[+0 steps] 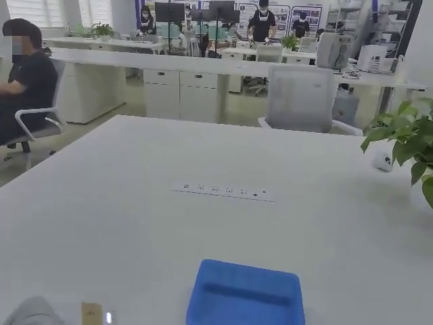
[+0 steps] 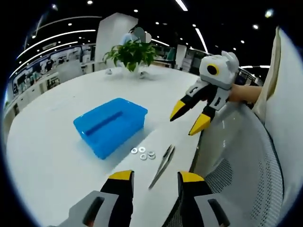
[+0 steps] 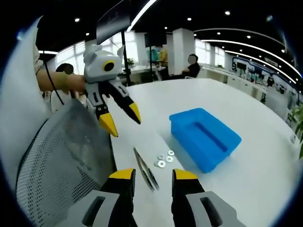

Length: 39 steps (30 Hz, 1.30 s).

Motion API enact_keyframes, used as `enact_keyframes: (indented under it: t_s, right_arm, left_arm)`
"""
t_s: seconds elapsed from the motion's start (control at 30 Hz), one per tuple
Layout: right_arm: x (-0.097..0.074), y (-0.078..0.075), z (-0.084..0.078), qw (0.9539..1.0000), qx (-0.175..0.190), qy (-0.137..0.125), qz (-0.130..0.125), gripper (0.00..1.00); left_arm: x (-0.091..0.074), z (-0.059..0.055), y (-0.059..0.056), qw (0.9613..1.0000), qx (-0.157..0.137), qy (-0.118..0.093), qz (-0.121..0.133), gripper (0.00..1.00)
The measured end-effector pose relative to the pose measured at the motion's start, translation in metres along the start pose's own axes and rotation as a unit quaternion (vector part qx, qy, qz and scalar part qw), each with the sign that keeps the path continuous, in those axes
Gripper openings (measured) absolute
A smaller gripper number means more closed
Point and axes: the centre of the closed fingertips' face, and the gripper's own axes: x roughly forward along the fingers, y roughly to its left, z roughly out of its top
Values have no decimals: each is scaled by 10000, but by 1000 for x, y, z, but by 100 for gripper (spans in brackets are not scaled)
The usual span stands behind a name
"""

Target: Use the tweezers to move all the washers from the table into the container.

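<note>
Left gripper view shows the left gripper [image 2: 154, 176] wide open and holding nothing. The tweezers [image 2: 162, 165] lie on the table [image 2: 52, 161] right in front of its jaws. The washers [image 2: 143, 153] sit just past them, beside the blue container [image 2: 111, 125], which looks empty. The right gripper [image 2: 189, 118] hangs open too, off to one side. The job looks not yet begun. Next, a gripper likely must pinch the thin tweezers and lift them.

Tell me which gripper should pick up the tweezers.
Right, barely: the tweezers lie between the open jaws of the right gripper, near end centred. The left gripper, also open, frames them similarly; either could work.
</note>
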Motion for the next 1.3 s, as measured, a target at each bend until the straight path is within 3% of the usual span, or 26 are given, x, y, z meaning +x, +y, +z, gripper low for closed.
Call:
enact_keyframes:
  t_s: [0.07, 0.17, 0.37, 0.5, 0.77, 1.07, 1.3]
  right_arm:
    - [4, 2, -1, 10000, -17, 30, 42, 27]
    - [13, 6, -6, 9996, -153, 210, 148, 25]
    - [26, 11, -23, 9949, -605, 729, 348, 21]
    - [31, 11, -29, 9916, -813, 920, 417, 18]
    - [44, 10, -36, 9866, -978, 1169, 576, 17]
    - [50, 8, -39, 9843, -1026, 1259, 691, 16]
    - [53, 10, -42, 9865, -811, 1189, 787, 15]
  left_arm:
    - [5, -7, 0, 9997, 123, 230, -23, 32]
    - [15, -25, 2, 9954, 540, 796, -49, 27]
    - [30, -37, 1, 9869, 989, 1265, -148, 22]
    - [34, -37, 2, 9842, 1071, 1397, -182, 21]
    - [39, -44, 7, 9727, 1419, 1814, -288, 15]
    - [46, -41, 10, 9707, 1508, 1844, -326, 1]
    - [45, -40, 12, 9676, 1591, 1925, -367, 0]
